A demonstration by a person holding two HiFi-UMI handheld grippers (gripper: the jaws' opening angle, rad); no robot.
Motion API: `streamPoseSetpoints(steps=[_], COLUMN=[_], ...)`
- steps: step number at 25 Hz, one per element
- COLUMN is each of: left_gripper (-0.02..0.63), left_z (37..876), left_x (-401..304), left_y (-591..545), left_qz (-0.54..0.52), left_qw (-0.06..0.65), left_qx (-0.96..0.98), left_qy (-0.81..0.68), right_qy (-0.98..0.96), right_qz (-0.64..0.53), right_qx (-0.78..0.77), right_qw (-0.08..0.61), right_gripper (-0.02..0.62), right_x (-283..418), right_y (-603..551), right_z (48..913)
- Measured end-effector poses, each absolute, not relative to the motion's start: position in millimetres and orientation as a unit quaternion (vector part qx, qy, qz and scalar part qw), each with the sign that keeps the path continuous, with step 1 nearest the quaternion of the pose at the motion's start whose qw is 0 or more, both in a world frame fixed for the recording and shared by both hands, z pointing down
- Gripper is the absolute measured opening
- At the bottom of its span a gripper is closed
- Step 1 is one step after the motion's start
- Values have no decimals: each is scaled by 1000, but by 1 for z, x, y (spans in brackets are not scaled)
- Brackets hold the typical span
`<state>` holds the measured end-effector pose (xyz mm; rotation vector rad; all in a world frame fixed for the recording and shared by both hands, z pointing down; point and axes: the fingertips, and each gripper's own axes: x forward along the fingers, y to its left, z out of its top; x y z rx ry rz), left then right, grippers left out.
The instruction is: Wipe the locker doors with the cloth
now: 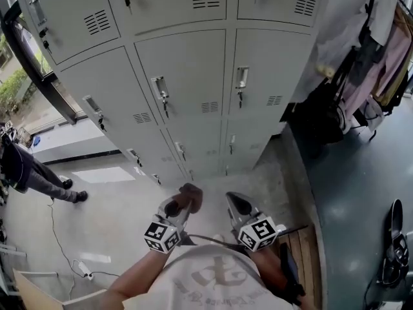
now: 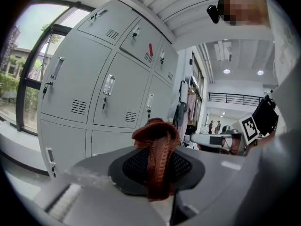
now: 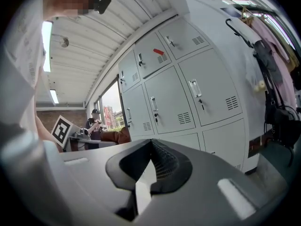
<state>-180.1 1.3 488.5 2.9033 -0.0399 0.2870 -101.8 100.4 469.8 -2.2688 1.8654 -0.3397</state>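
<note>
Wiping looks yet to begin: the rust-brown cloth (image 1: 191, 196) is clamped in the closed left gripper (image 1: 179, 209), well short of the locker doors (image 1: 184, 76), while the right gripper (image 1: 239, 205) is closed on nothing.

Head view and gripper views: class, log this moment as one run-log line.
left gripper: shut on reddish-brown knitted cloth | right gripper: shut, empty | grey metal locker doors: not yet touched

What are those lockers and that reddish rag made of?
The lockers: probably painted sheet metal, matte light grey, judging by the stamped vent slots. The cloth: apparently a knitted fabric, rust-brown, with a visible ribbed weave; fibre unclear.
</note>
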Motion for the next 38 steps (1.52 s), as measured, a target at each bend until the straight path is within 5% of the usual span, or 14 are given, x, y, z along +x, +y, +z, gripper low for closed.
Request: streamPoseSetpoints(steps=[38], left_gripper=[83], left_z=[508], left_x=[-37], left_y=[-160], left_qz=[96], left_qw=[105], left_qx=[990], left_qy=[-8], right_qy=[618], right_qz=[-97], right_qx=[-780], right_qw=[2], right_gripper=[8], right_x=[38], right_y=[-42], right_z=[455])
